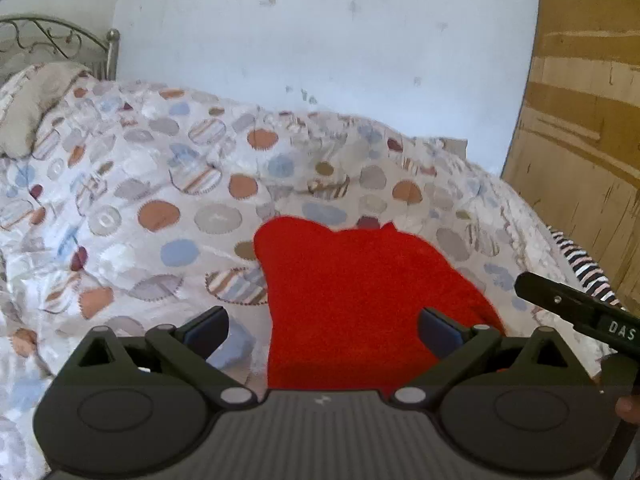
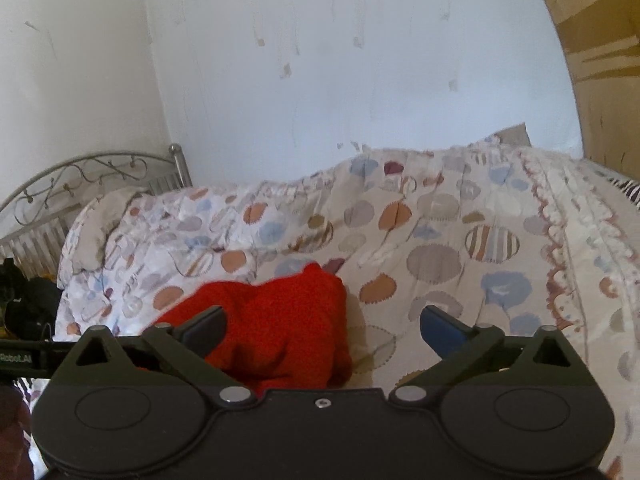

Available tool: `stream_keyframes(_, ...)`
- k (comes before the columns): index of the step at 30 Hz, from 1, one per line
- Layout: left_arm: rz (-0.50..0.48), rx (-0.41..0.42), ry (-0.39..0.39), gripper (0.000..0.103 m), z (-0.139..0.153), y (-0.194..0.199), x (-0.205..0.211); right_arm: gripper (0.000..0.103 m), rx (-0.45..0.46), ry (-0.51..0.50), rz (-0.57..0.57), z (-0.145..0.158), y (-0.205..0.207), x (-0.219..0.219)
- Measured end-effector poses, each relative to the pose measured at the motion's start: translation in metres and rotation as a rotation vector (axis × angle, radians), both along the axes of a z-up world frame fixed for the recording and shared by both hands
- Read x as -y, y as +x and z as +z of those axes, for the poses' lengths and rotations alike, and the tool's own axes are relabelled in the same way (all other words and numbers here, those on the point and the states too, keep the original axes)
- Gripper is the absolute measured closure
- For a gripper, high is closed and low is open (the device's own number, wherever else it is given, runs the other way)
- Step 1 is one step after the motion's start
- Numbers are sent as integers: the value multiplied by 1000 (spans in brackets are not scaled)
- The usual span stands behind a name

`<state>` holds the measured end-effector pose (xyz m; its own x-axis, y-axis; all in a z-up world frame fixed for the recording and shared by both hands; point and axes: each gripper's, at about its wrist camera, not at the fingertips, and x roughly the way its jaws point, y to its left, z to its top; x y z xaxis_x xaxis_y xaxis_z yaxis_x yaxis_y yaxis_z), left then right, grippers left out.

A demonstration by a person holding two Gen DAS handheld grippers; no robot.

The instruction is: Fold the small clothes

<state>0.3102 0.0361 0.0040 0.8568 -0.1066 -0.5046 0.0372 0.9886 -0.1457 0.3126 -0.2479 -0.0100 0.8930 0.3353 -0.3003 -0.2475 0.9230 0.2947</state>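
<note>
A folded red garment [image 1: 360, 292] lies flat on the patterned bedspread [image 1: 140, 200]. In the left wrist view my left gripper [image 1: 322, 330] hangs above its near part, jaws wide open, nothing gripped. The right gripper's dark body [image 1: 576, 308] pokes in at the right edge there. In the right wrist view the red garment [image 2: 280, 328] lies low and left of centre. My right gripper [image 2: 322, 330] stands open over its right edge and the bedspread [image 2: 440, 240], holding nothing.
A metal bed headboard [image 2: 80, 184] and a pale pillow [image 1: 36, 100] lie at the far left. A white wall [image 1: 320, 40] runs behind the bed, wooden panelling [image 1: 580, 140] to the right. A striped cloth [image 1: 584, 268] lies at the bed's right edge.
</note>
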Motion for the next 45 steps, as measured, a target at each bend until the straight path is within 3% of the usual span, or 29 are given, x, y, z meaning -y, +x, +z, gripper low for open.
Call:
stream_keyframes(12,41,136,30,1,43,-105,5,0,148,-59,6,48,-108,7)
stream_keyframes(21,59,212,57,1,49,-183,7,0,196,-113,-4,59,-190,7)
stream_keyframes(26,80,205,37,0,40,-215,-2,0,220,-143,-8,61,-227,6)
stream_keyframes(32,125,180,81,1,22,-245,-12,0,225,-173,-22,51,-258,2)
stream_keyframes(45,125,52,75,0,-26,-254,-20,0,161,-226,-101,22,-280,-1)
